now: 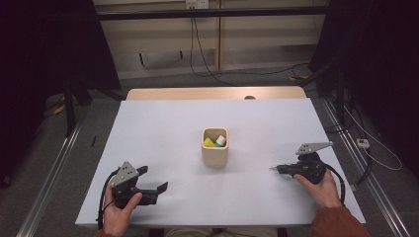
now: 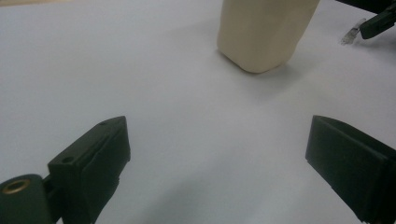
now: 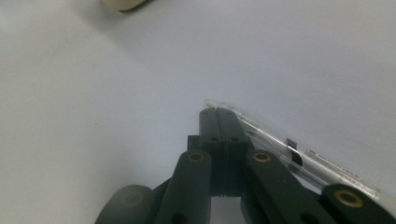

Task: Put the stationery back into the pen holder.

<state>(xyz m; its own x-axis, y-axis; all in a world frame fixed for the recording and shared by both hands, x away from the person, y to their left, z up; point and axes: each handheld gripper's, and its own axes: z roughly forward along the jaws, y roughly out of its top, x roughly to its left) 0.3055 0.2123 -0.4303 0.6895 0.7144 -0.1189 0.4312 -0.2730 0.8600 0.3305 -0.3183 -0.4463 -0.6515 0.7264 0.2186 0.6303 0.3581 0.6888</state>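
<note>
Right gripper (image 3: 218,114), at four o'clock on the table (image 1: 163,148), has its jaws pressed together, a clear pen (image 3: 280,144) lying just beside them. Left gripper (image 1: 150,180), at seven o'clock, gapes wide, holding nothing. Farther off, centre, stands the beige cup (image 1: 215,148).

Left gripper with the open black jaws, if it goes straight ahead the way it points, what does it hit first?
Probably the cream square-sided cup. The left gripper has bare white table ahead, then the cup slightly right of centre; it might only clip it.
</note>
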